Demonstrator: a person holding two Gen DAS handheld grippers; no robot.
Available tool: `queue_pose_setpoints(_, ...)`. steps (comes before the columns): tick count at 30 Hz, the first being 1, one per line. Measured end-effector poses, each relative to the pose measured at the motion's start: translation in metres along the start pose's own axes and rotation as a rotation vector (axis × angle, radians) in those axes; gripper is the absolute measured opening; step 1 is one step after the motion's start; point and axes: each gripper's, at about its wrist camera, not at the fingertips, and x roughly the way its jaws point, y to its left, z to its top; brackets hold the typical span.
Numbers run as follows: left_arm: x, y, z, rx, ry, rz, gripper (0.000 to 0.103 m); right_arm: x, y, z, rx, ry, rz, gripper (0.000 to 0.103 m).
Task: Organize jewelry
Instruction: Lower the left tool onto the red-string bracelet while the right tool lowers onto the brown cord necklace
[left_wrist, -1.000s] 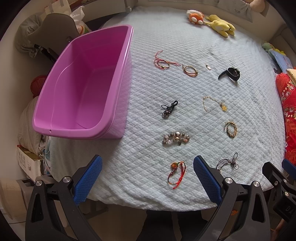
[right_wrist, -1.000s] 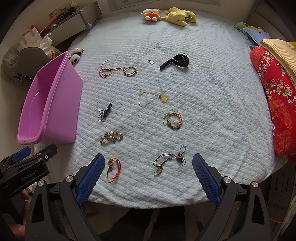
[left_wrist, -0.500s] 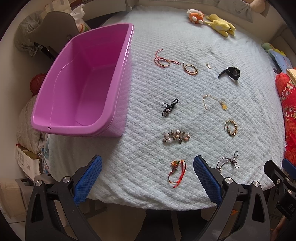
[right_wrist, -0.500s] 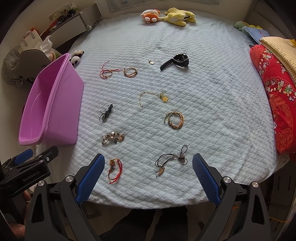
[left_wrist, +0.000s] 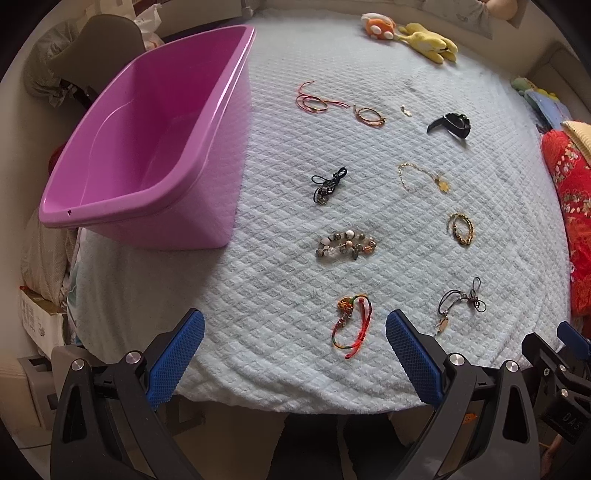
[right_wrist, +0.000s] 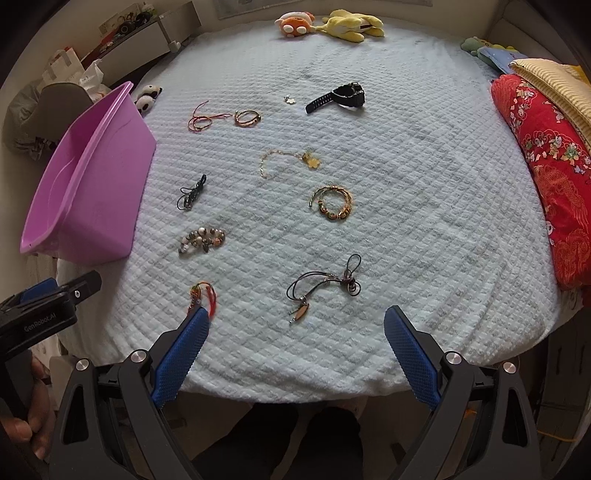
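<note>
Hidden: the red cord bracelet (right_wrist: 202, 295) is partly covered by the right hand-held gripper's (right_wrist: 293, 345) left finger in the right wrist view.
Hard to make out: the tiny charm (left_wrist: 405, 110) near the black watch (left_wrist: 452, 125) is too small to identify.
Axis: the beaded bracelet (left_wrist: 346, 244) lies flattened, long axis left to right; the watch strap points left.
Jewelry: spread apart on the pale blue bed cover (left_wrist: 288, 206).
Bin: the pink bin (left_wrist: 147, 147) sits at the cover's left edge.
Left hand-held gripper (left_wrist: 295, 345): jaws wide apart, holding nothing.
Right hand-held gripper: jaws wide apart, holding nothing.
</note>
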Motion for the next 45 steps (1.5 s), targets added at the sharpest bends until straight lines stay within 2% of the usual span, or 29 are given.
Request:
queue_pose_setpoints(6,0.022,-0.015,-0.026,-0.057,0.006,-0.004,0.097,0.025,-0.02,-0.01,-0.035,-0.01,0.018,0.091)
queue_pose_setpoints(12,0.058,-0.032,-0.048,-0.098,0.008,0.05,0.097,0.062,-0.04,-0.012,-0.056,-0.03,0.056,0.091)
queue_pose_setpoints(16,0.083,-0.041,-0.056,-0.102,0.007,0.059,0.097,0.088,-0.047,-0.014,-0.065,-0.038,0.06,0.091)
queue_pose_setpoints(27,0.123,-0.056,-0.06,-0.09,-0.015,0.057,0.097,0.128,-0.053,-0.019,-0.048,-0.076,0.074,0.091)
queue_pose_setpoints(45,0.155,-0.069,-0.058,-0.081,-0.029,0.044,0.097,0.156,-0.057,-0.015,-0.059,-0.105,0.037,0.091)
